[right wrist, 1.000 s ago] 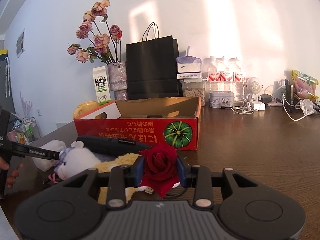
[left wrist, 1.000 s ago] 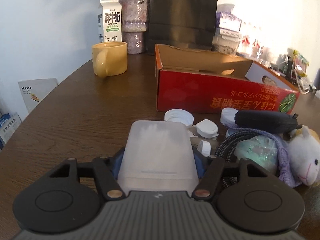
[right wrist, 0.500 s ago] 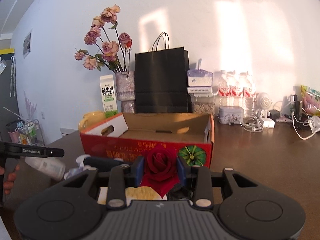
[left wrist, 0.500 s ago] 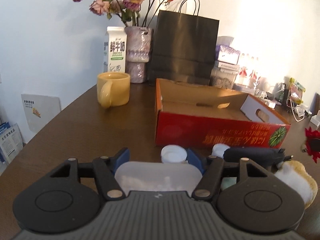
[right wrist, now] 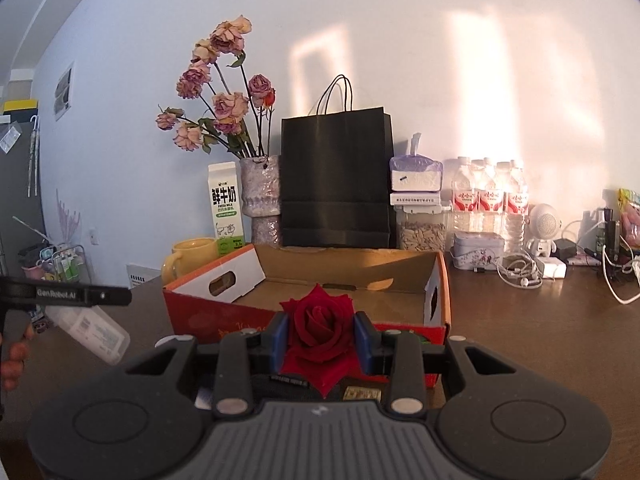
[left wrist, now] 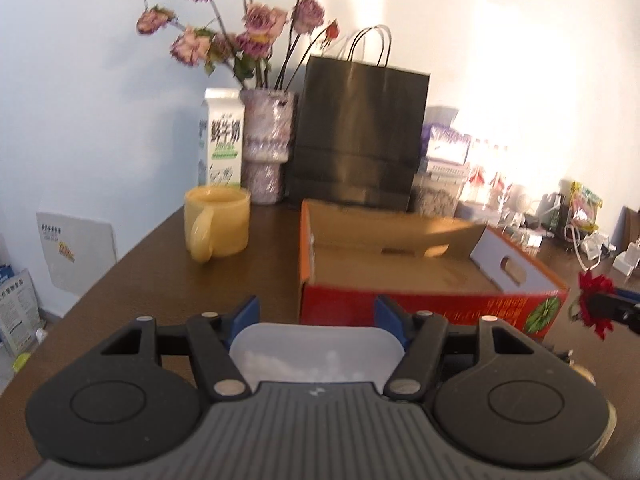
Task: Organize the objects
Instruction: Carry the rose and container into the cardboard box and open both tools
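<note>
My left gripper [left wrist: 316, 314] is shut on a translucent white plastic box [left wrist: 316, 352], held above the table just short of the red cardboard box [left wrist: 400, 308]. From the right wrist view the same plastic box [right wrist: 90, 330] hangs at the left under the left gripper's black finger. My right gripper [right wrist: 320, 338] is shut on a red fabric rose [right wrist: 320, 332], in front of the red cardboard box [right wrist: 224, 316], whose brown inside looks bare. The rose [left wrist: 596, 300] also shows at the right edge of the left wrist view.
Behind the cardboard box stand a yellow mug [left wrist: 216, 228], a milk carton [left wrist: 222, 140], a vase of dried roses [left wrist: 266, 148] and a black paper bag [left wrist: 360, 132]. Water bottles [right wrist: 488, 192], a tin [right wrist: 478, 250], cables [right wrist: 520, 272] and chargers crowd the back right.
Both grippers have risen with their loads. The pile of lids, cable and plush toy has dropped out of the left wrist view, and the cardboard box's inside now shows.
</note>
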Tool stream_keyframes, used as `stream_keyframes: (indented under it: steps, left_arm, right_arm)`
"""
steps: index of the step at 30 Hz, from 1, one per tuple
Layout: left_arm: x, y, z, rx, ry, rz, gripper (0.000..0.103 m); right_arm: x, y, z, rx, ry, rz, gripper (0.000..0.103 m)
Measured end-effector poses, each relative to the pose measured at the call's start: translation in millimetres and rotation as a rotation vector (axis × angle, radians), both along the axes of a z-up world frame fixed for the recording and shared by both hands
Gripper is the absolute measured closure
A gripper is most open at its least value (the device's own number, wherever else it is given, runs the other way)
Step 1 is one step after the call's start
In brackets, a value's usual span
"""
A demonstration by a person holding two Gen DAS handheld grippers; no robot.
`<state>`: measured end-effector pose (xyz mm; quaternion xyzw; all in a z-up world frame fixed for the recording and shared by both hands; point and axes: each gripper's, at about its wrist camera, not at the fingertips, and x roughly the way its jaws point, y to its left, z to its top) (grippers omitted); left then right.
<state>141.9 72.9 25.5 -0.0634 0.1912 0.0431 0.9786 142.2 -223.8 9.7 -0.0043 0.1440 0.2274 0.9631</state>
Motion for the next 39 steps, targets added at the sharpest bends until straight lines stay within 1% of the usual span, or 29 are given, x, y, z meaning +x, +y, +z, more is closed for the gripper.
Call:
stream_keyframes:
  steps: [6,12,17,20,23,26,28,32,33,34,35,36,37,38,39]
  left_arm:
    - [24.2,-12.7,24.0,0.002,-0.074,-0.026,0.038]
    - [62.5,-23.4,34.4,-0.008,-0.108,-0.027,0.038]
    - [99.2,-29.9,29.2,-0.008,-0.115,-0.011,0.038]
    - [121.9,-33.0,23.3,0.009,-0.116,-0.005,0.038]
    - [138.3,-29.7,13.5,0.004,-0.104,0.010,0.038]
    - [153.6,-27.4,0.9,0.027,-0.062,0.022,0.038]
    - [159.6,-25.1,-3.7,0.028,-0.047,0.021,0.038]
    - [160.9,-24.2,-5.8,0.034,-0.051,0.015,0.037]
    - [161.1,-23.9,-6.4,0.031,-0.046,0.013,0.037]
    - [161.7,-24.2,-6.9,0.029,-0.041,0.013,0.034]
    - [161.6,-24.4,-7.5,0.028,-0.039,0.015,0.017]
    - [160.9,-25.3,-7.9,0.032,-0.041,0.025,0.000]
    - [159.0,-27.2,-8.0,0.044,-0.051,0.044,0.000]
    - [158.6,-29.5,-7.6,0.061,-0.051,0.046,0.000]
    - [158.7,-31.5,-6.7,0.071,-0.044,0.039,0.000]
  right_arm:
    - [19.6,6.4,14.1,-0.012,-0.037,0.001,0.070]
    - [56.0,15.0,24.3,-0.040,-0.052,-0.008,0.070]
    - [96.5,23.1,24.8,-0.036,-0.040,-0.031,0.070]
    - [121.9,26.2,19.8,-0.023,-0.013,-0.041,0.070]
    - [142.0,27.7,10.7,-0.029,0.025,-0.045,0.070]
    - [152.7,27.9,-2.2,-0.049,0.066,-0.048,0.069]
    - [158.5,28.5,-8.6,-0.066,0.089,-0.055,0.069]
    - [162.4,28.4,-15.6,-0.087,0.113,-0.065,0.068]
    - [162.9,28.1,-16.4,-0.091,0.115,-0.072,0.066]
    - [163.2,28.2,-17.2,-0.094,0.118,-0.080,0.061]
    - [162.9,27.7,-18.0,-0.097,0.119,-0.091,0.057]
    - [162.6,27.3,-18.9,-0.098,0.122,-0.095,0.042]
    - [162.0,26.2,-18.8,-0.095,0.123,-0.096,0.024]
    - [161.3,25.9,-18.9,-0.094,0.124,-0.095,0.013]
    - [160.6,26.2,-18.8,-0.097,0.126,-0.098,0.000]
